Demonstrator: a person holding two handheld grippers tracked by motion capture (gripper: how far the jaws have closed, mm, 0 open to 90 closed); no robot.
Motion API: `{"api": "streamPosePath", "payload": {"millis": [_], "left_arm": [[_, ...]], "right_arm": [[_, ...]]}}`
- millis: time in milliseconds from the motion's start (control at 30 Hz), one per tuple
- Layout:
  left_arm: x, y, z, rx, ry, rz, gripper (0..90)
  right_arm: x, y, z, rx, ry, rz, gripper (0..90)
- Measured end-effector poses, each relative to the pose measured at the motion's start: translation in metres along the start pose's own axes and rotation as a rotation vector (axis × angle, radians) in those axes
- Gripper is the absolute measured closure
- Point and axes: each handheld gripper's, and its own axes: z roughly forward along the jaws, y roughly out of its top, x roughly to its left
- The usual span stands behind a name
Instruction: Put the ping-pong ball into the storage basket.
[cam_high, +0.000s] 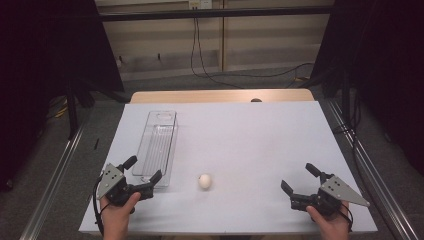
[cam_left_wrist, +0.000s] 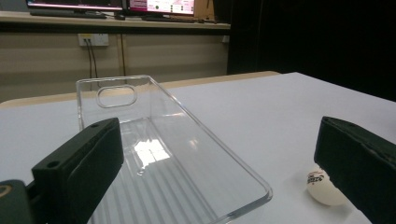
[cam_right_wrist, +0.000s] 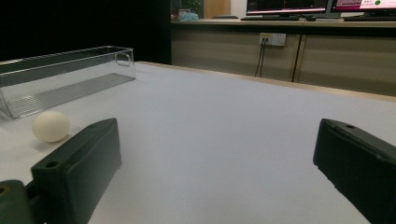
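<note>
A white ping-pong ball lies on the pale table near its front edge, just right of a long clear plastic bin. My left gripper rests at the front left, open, its jaws either side of the bin's near end. In the left gripper view the bin stands between the jaws and the ball peeks out beside the right jaw. My right gripper sits at the front right, open and empty. From the right gripper view the ball and the bin lie off to the left.
A white sheet covers the table, with a wooden strip at its far edge. Metal rails run along both sides of the table. Cables hang down the back wall. Monitors stand on a shelf beyond the table.
</note>
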Motion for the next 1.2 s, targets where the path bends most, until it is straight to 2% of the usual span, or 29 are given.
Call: {"api": "streamPosePath", "payload": {"millis": [200, 233, 333, 367, 433, 467, 600, 700, 867, 933, 1033, 1167, 1200], "left_arm": [[-0.002, 0.0, 0.004, 0.007, -0.005, -0.012, 1.3], [-0.004, 0.0, 0.005, -0.001, -0.003, -0.024, 1.3], [-0.003, 0.002, 0.004, 0.014, -0.008, -0.002, 1.3], [-0.005, 0.002, 0.005, 0.005, -0.005, -0.021, 1.3], [-0.005, 0.002, 0.006, 0.019, -0.011, -0.008, 1.3], [-0.006, 0.002, 0.007, 0.013, -0.017, -0.02, 1.3], [-0.009, 0.003, 0.01, 0.007, -0.025, -0.014, 1.3], [-0.012, 0.004, 0.012, 0.005, -0.035, -0.027, 1.3], [-0.016, 0.005, 0.016, 0.015, -0.033, -0.017, 1.3], [-0.017, 0.005, 0.016, 0.018, -0.051, -0.007, 1.3], [-0.02, 0.005, 0.017, 0.019, -0.06, -0.018, 1.3], [-0.023, 0.006, 0.019, 0.018, -0.068, -0.006, 1.3], [-0.025, 0.006, 0.019, 0.019, -0.069, -0.019, 1.3]], "right_arm": [[0.001, 0.001, 0.0, 0.003, 0.006, 0.0, 0.6], [0.001, 0.001, 0.001, 0.003, 0.005, 0.001, 0.6], [0.001, 0.001, 0.002, 0.001, 0.0, 0.006, 0.6], [0.001, 0.001, 0.002, 0.0, 0.0, 0.006, 0.6], [0.001, 0.001, 0.001, 0.004, 0.002, 0.002, 0.6], [0.001, 0.001, 0.001, 0.002, 0.003, -0.004, 0.6], [0.001, 0.001, 0.001, 0.002, 0.003, 0.002, 0.6], [0.002, 0.001, 0.001, 0.001, 0.002, 0.002, 0.6], [0.001, 0.001, 0.001, 0.003, 0.005, -0.004, 0.6], [0.002, 0.001, 0.001, -0.001, -0.001, 0.003, 0.6], [0.002, 0.001, 0.001, -0.001, 0.001, 0.004, 0.6], [0.002, 0.001, 0.001, -0.004, 0.001, 0.003, 0.6], [0.002, 0.001, 0.001, -0.004, 0.001, 0.003, 0.6]]}}
